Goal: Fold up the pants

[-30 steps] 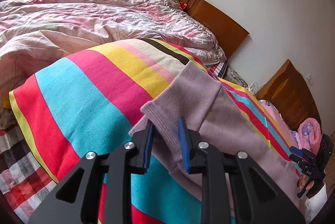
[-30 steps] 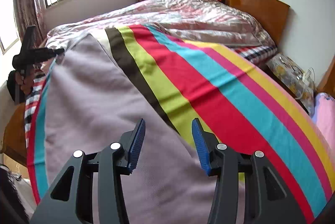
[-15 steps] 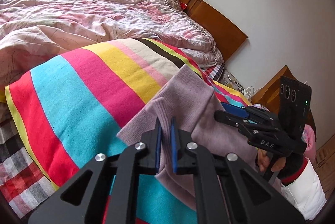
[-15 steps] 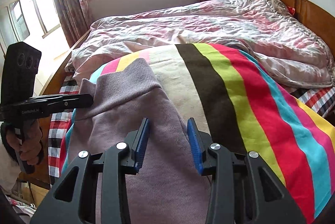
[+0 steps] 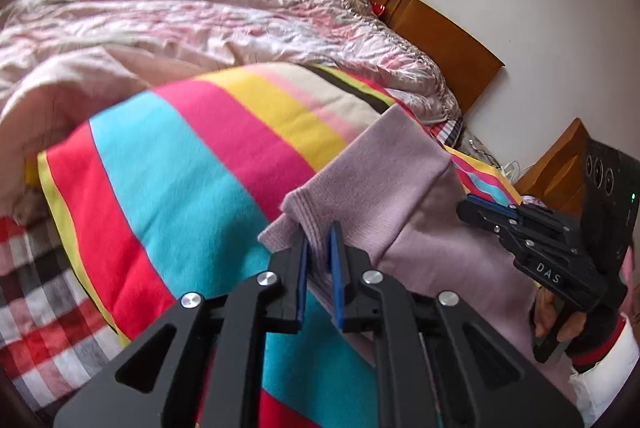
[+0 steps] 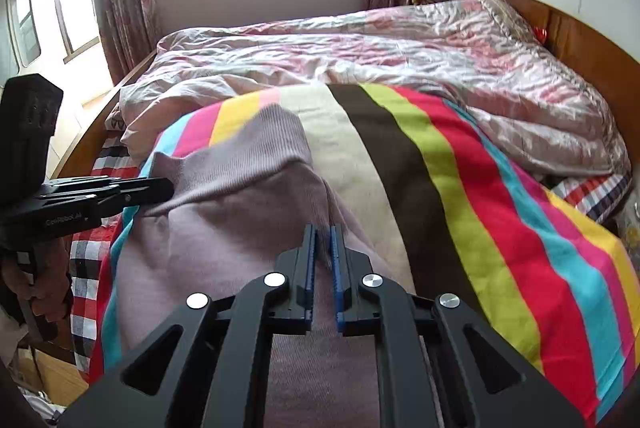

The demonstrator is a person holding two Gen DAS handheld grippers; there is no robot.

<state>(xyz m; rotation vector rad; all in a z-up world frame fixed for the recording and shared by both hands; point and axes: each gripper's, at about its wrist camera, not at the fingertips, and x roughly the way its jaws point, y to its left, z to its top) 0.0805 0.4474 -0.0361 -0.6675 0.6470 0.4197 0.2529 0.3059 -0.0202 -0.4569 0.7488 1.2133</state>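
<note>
Nearby, rumpled quilt (image 6: 400,39) behind pants (image 6: 224,211) on striped blanket (image 6: 500,211)

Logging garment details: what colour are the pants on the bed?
Pale mauve pants, best seen in the right wrist view.

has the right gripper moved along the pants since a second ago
Yes. In the left wrist view the right gripper has come in from the far right edge toward the pants cuff, nearer the headboard, its jaws closing.
</note>
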